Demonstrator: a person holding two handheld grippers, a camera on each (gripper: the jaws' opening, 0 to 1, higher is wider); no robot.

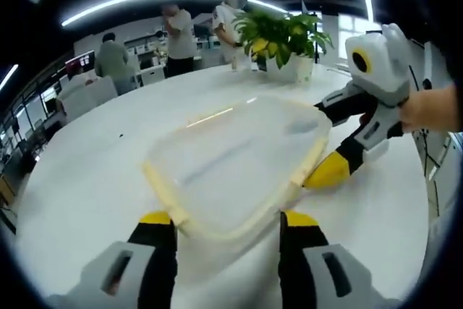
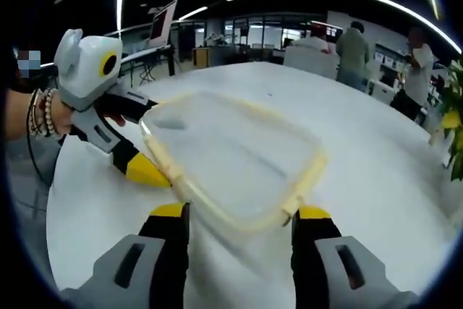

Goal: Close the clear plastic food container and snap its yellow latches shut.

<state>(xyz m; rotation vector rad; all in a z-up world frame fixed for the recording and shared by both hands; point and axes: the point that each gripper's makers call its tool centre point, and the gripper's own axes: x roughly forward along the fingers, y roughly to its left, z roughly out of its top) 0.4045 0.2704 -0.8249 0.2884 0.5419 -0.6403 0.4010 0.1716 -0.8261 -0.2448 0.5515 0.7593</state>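
Two grippers meet at the container, which lies on the white table (image 1: 79,186). The container (image 1: 239,161) sits between the spread jaws of the left gripper (image 1: 228,218); the right gripper (image 2: 239,215), also apart, faces its edge, probably to press the lid.

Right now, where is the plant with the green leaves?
In the left gripper view, the potted plant stands at the far edge of the white table, beyond the clear container and up-left of the right gripper.

Grey grippers (image 1: 228,223), black jaws, yellow tips (beaded bracelets (image 2: 41,112) on wrist).
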